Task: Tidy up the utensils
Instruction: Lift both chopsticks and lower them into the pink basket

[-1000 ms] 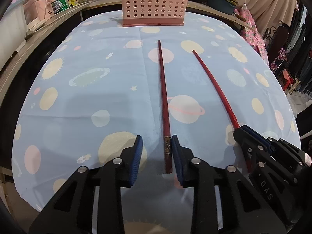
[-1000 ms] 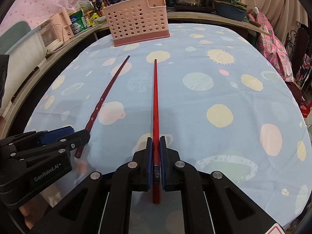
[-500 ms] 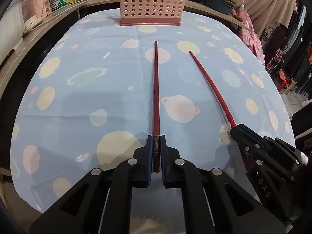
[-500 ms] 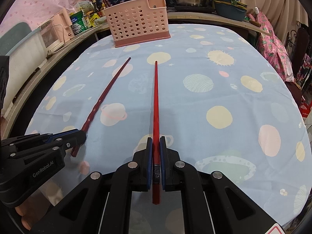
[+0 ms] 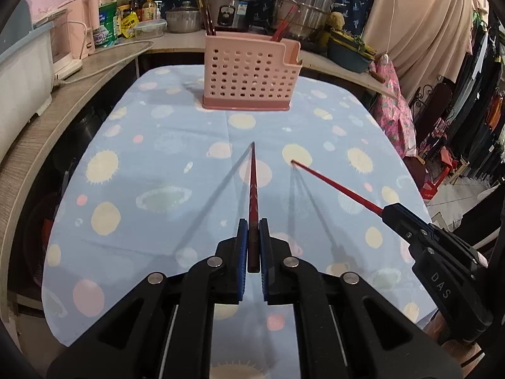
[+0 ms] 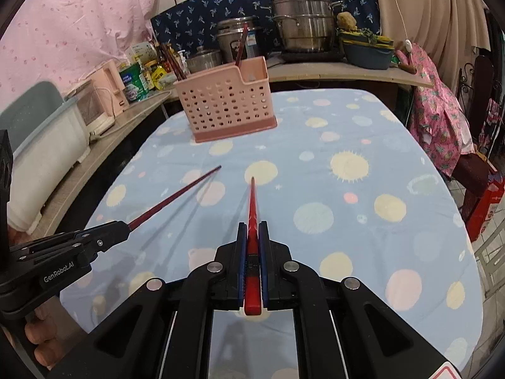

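The left hand-held gripper [image 5: 253,230] is clamped on the thick end of a dark red, patterned chopstick [image 5: 252,189], whose blunt end sticks out behind the blue pads. The stick points forward and its tip hangs above the surface [image 5: 151,164], a table covered with a light blue cloth printed with planets and suns; thin shadows of the stick fall on the cloth below it. The right hand-held gripper [image 6: 252,237] is closed on a brighter red, smooth chopstick [image 6: 252,208] in the same way, with the butt end showing behind the pads and the tip raised off the cloth. In the left wrist view the right hand-held gripper [image 5: 389,212] comes in from the right edge with its bright red chopstick [image 5: 337,186] angled toward the middle of the surface; in the right wrist view the left hand-held gripper [image 6: 121,229] comes in from the left edge with its dark chopstick [image 6: 176,195] angled likewise. The two tips are near each other but apart.

At the far edge of the surface stands a pink perforated plastic utensil basket [image 5: 249,72], upright, with several dark and red chopsticks [image 5: 208,19] already standing in it at both ends. Both held sticks point roughly toward it, well short of it.
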Available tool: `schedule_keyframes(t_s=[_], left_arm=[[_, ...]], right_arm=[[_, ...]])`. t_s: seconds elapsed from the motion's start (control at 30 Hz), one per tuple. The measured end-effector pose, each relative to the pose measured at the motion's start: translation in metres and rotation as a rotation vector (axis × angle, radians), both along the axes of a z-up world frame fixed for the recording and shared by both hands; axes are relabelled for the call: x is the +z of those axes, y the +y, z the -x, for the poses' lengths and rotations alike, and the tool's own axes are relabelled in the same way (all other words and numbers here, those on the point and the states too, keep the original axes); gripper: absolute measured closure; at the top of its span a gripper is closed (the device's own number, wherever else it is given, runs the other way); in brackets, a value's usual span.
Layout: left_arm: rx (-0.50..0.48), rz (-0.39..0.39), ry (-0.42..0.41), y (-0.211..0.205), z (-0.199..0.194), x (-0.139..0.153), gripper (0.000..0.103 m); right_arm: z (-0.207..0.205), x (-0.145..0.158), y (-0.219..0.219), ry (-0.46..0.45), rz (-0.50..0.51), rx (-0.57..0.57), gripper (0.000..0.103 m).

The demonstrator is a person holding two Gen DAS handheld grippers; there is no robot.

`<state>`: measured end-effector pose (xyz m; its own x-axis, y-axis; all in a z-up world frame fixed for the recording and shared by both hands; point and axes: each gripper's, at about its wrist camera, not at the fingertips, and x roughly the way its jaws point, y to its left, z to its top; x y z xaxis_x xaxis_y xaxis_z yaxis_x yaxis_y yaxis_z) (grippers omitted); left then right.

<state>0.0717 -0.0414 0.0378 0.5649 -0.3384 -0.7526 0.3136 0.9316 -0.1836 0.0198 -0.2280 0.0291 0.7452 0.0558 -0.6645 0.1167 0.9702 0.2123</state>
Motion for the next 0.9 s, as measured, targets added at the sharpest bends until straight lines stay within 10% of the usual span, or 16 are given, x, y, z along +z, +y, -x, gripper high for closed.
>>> schedule_keyframes(t_s=[0.9], left_arm=[[0.097,0.095,-0.287,0.006,-0.124,0.142,0.096]], right_arm=[[-0.121,0.125,-0.041,-0.275,-0.128,-0.019,0.096]])
